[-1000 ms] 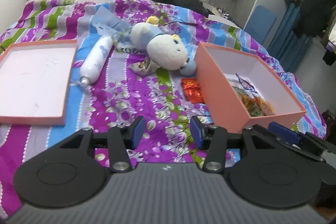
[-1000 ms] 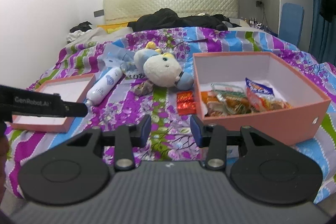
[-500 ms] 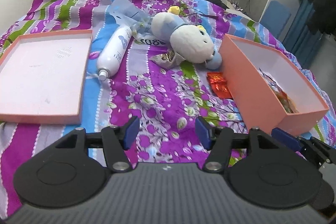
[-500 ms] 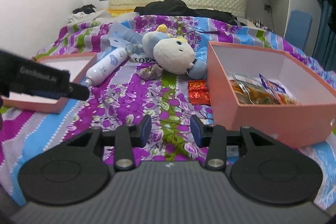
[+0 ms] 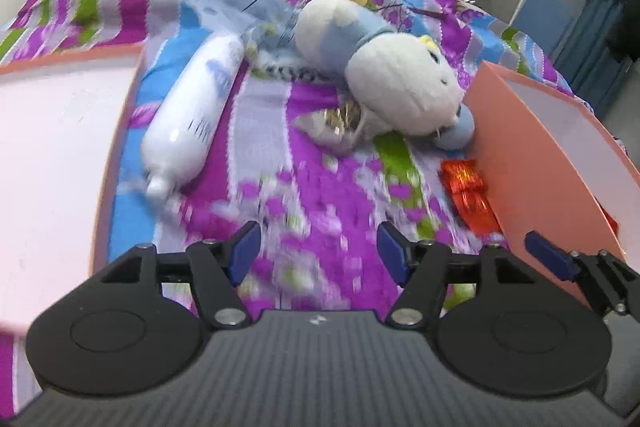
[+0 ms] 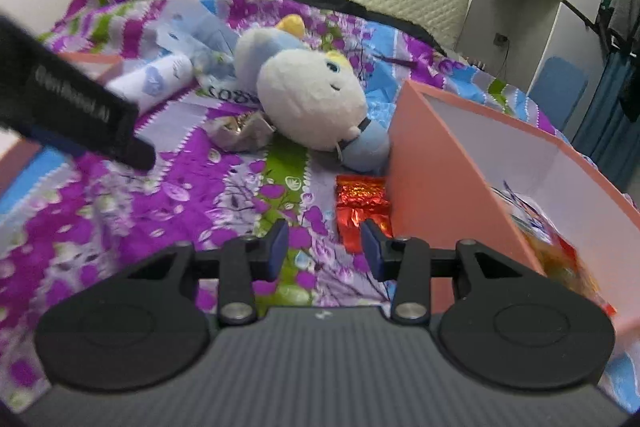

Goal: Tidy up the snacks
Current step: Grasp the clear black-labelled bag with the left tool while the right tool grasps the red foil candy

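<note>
Both grippers' fingers are spread and empty: the left gripper [image 5: 318, 251] over bare bedspread [image 5: 280, 163], the right gripper [image 6: 324, 247] just short of the red snack [image 6: 362, 205] touching the pink box [image 6: 436, 179] wall.

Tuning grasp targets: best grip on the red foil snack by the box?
Probably the red foil snack at its pinched middle, from above with the open right gripper. It lies flat on the bedspread, one edge against the pink box wall, so fingers should straddle along that wall.

1. The left gripper [image 6: 76, 107], seen from the right wrist camera, carries a blurred white brand that looks like "GenRobot.AI".
2. A clear bag [image 6: 224, 93] behind the stuffed toy [image 6: 308, 95] shows dark digits, roughly "802".
</note>
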A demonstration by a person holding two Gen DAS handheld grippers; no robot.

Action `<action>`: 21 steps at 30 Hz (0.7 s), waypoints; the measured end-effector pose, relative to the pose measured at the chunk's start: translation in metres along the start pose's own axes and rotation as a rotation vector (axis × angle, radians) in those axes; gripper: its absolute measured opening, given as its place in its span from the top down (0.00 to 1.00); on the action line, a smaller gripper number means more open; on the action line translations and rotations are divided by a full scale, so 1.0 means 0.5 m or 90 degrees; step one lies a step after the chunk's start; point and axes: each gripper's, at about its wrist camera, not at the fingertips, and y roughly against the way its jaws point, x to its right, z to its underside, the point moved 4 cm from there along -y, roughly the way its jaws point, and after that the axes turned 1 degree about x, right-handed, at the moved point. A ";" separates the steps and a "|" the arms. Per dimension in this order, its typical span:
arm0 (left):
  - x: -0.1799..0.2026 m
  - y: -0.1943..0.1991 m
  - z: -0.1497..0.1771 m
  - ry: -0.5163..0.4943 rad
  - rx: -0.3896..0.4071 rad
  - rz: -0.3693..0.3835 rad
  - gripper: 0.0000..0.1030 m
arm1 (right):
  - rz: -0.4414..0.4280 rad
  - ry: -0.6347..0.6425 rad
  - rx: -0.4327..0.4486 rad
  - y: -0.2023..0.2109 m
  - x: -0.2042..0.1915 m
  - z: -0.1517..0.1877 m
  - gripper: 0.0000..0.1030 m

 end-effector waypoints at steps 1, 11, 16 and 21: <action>0.001 -0.017 -0.015 -0.012 0.000 -0.002 0.32 | 0.001 0.006 -0.004 -0.018 -0.005 -0.002 0.59; 0.032 -0.181 -0.135 -0.108 -0.022 0.021 0.20 | 0.057 0.090 -0.037 -0.185 -0.028 -0.029 0.59; 0.056 -0.251 -0.161 -0.162 -0.027 0.030 0.19 | 0.077 0.146 -0.050 -0.225 -0.032 -0.026 0.60; 0.076 -0.298 -0.166 -0.208 -0.030 0.034 0.19 | 0.111 0.180 -0.058 -0.254 -0.028 -0.024 0.66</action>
